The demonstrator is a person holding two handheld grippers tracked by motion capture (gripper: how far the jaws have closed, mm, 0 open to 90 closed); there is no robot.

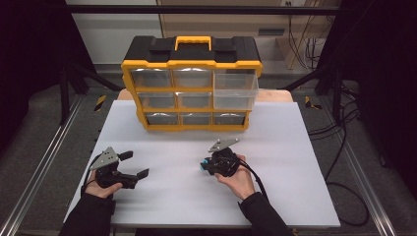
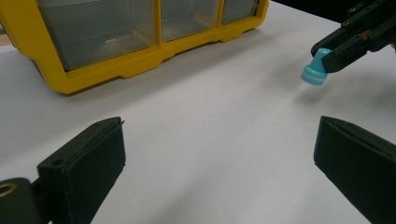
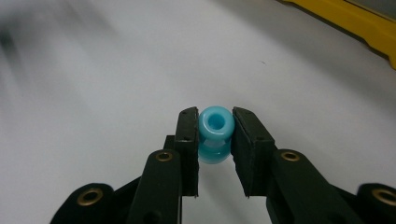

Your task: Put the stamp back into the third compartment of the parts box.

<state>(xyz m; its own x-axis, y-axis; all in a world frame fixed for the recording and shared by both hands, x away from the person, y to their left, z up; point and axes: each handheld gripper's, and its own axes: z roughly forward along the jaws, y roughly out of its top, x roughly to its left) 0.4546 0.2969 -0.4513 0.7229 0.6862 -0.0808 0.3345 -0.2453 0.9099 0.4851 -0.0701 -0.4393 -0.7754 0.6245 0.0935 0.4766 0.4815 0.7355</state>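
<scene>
A small light-blue spool-shaped piece (image 3: 215, 133) sits clamped between the two black pads of my right gripper (image 3: 214, 126), held just above the white table top. From above, that right gripper (image 1: 202, 164) is at the table's middle, pointing left, with the blue piece (image 1: 202, 165) at its tip. The left gripper view shows the blue piece (image 2: 314, 71) at the upper right, gripped by the other hand's tool. My left gripper (image 1: 135, 164) rests at the table's left with its jaws wide apart and nothing between them. Its pads (image 2: 88, 161) frame bare table.
A yellow and black organiser (image 1: 192, 81) with clear drawers stands at the back of the white table (image 1: 295, 162). Its top-right drawer (image 1: 235, 91) is pulled out. Its yellow base (image 3: 359, 28) lies to the upper right in the right gripper view. Cables trail on the floor at right.
</scene>
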